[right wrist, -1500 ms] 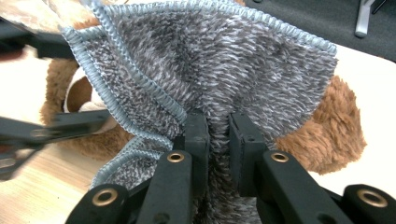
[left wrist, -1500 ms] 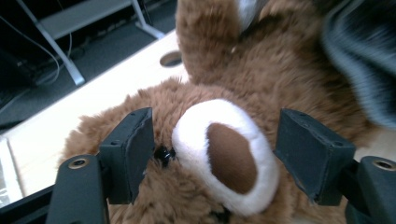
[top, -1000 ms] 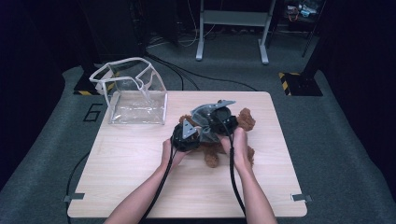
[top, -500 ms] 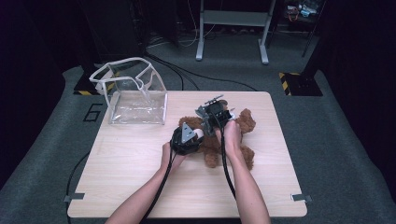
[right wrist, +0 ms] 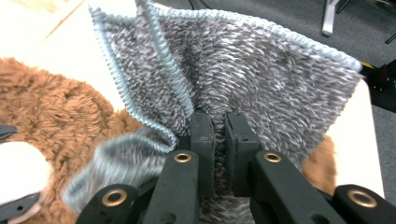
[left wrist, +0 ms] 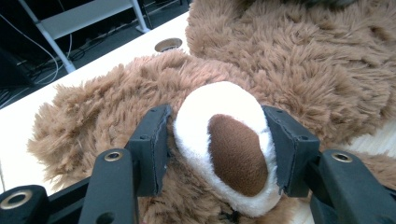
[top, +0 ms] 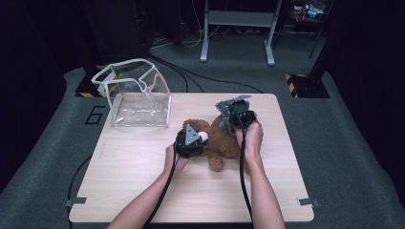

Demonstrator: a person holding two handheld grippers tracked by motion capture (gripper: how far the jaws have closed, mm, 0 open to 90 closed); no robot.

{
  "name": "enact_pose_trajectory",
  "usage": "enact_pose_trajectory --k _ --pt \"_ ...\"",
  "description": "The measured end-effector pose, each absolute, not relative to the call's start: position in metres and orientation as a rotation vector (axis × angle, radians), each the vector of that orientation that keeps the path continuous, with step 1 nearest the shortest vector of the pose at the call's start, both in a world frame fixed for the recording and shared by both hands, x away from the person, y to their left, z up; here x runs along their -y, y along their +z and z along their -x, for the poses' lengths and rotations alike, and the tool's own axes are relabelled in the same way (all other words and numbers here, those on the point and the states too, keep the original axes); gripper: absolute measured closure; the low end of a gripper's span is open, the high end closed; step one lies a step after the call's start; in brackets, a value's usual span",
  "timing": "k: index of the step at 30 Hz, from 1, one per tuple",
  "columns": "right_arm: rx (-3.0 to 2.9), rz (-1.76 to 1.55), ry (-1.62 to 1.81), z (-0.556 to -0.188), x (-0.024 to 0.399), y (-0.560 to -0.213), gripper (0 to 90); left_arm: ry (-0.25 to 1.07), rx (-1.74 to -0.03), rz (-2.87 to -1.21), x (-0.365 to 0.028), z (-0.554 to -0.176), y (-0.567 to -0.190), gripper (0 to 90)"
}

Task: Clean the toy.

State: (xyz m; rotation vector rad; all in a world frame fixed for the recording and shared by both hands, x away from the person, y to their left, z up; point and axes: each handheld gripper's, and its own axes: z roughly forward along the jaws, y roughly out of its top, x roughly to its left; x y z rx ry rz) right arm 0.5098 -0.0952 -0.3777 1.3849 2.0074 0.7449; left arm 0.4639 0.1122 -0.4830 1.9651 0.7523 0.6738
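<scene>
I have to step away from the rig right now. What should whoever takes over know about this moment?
Left gripper: jaws closed on the teddy bear's white snout, pinning the bear flat at mid-table.
Right gripper: shut on a grey knitted cloth, held lifted over the bear's far side.
Clear plastic bag: open, standing at the table's far left corner, nothing visible inside.
Done: cloth and bear both gripped.
Left: probably getting the cloth clear of the bear, and perhaps bagging something; purpose unclear.

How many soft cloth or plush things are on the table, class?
2. The brown teddy bear lies at the table's middle, its muzzle between the left claw pads; the grey knitted cloth is pinched in the right claw above it.
</scene>
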Motion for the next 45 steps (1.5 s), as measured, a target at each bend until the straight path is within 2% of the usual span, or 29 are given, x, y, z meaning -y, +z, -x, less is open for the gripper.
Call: enact_pose_trajectory --k 7,12,24,28,33,39,45 --pt "-2.000 -1.457 0.756 -0.491 0.118 -0.372 83.2 0.674 -0.757 -1.965 -0.112 -0.464 -0.482 45.1" --pt "-2.027 -1.506 0.694 -0.499 0.118 -0.386 83.2 0.670 -0.756 -1.966 -0.112 -0.464 -0.483 45.0" --pt "-2.130 -1.423 0.662 -0.538 0.060 -0.399 83.5 0.672 -0.744 -1.976 -0.115 -0.464 -0.483 44.8" --pt "-2.222 -1.401 0.759 -0.540 0.049 -0.402 83.6 0.666 -0.746 -1.975 -0.115 -0.464 -0.483 44.7" --pt "-2.224 -1.410 0.890 -0.526 0.062 -0.389 83.7 0.660 -0.757 -1.963 -0.115 -0.464 -0.483 44.7" --pt "-2.096 -1.379 0.787 -0.501 0.085 -0.371 83.5 0.648 -0.759 -1.962 -0.115 -0.465 -0.483 44.6" --pt "-2.103 -1.392 0.646 -0.511 0.087 -0.393 83.2 0.656 -0.760 -1.965 -0.115 -0.465 -0.483 44.6"
